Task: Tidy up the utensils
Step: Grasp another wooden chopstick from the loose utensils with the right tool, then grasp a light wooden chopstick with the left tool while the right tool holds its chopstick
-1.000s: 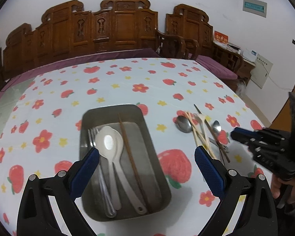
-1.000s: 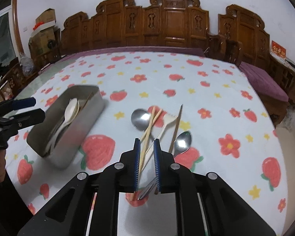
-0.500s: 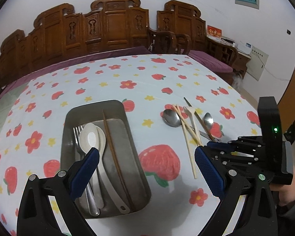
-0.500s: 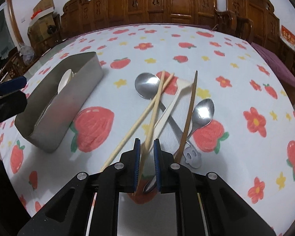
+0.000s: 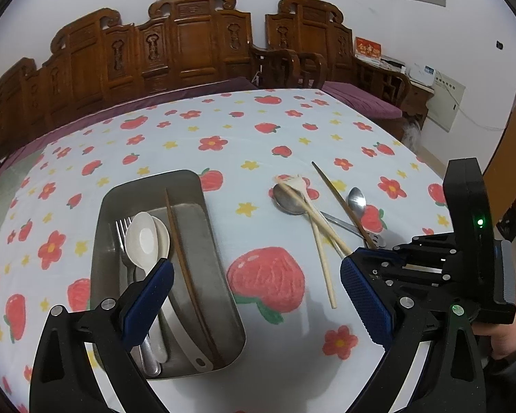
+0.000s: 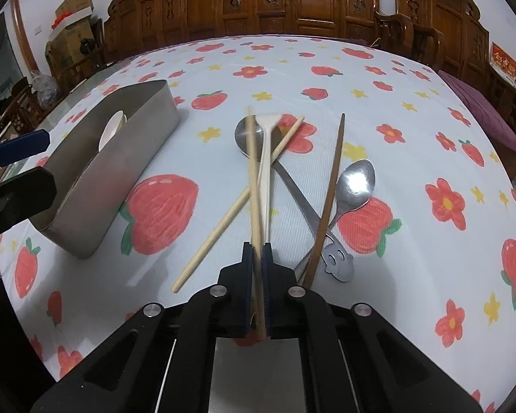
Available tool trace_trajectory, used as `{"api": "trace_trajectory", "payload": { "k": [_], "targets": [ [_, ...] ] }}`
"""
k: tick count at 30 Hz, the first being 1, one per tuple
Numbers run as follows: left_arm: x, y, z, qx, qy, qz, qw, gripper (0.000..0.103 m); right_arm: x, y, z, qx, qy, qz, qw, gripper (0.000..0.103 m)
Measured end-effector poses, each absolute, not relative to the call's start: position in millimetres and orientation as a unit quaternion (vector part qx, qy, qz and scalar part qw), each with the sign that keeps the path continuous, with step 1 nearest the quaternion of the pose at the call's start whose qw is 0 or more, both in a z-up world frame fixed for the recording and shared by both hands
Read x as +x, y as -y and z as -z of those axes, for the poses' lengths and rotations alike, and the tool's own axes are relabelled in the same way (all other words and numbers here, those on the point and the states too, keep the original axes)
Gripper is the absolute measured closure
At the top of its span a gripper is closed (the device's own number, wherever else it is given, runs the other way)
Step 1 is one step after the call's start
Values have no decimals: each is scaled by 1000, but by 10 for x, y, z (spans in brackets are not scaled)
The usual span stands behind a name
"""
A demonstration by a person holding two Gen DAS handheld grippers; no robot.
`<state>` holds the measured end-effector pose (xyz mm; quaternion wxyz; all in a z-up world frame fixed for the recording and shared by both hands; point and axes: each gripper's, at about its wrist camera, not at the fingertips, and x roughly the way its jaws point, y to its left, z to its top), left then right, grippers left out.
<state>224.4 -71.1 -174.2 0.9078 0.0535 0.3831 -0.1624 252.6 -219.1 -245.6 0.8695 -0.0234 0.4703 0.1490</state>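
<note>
Right hand-held gripper (image 6: pixel 257 258): clamped on a pale chopstick (image 6: pixel 253 179) over the utensil pile.
Left hand-held gripper (image 5: pixel 256 296): spread wide above the metal tray (image 5: pixel 220 313).

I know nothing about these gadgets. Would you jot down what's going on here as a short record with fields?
Right gripper: shut on a pale chopstick
Left gripper: open, above the metal tray
In tray: white spoon, fork, dark chopstick
Loose on tablecloth: two metal spoons, white fork, second pale chopstick, dark chopstick
</note>
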Motion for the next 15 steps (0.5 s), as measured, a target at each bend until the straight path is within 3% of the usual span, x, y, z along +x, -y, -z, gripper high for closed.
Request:
{"api": "trace_trajectory", "payload": {
  "k": [11, 15],
  "targets": [
    [2212, 871, 1810, 65, -383, 176, 904, 9, 2456, 2563, 2213, 23, -429, -134, 893, 97],
    [2189, 998, 1867, 75, -385, 189, 900, 21, 2476, 2750, 2190, 37, -424, -118, 897, 97]
  ]
}}
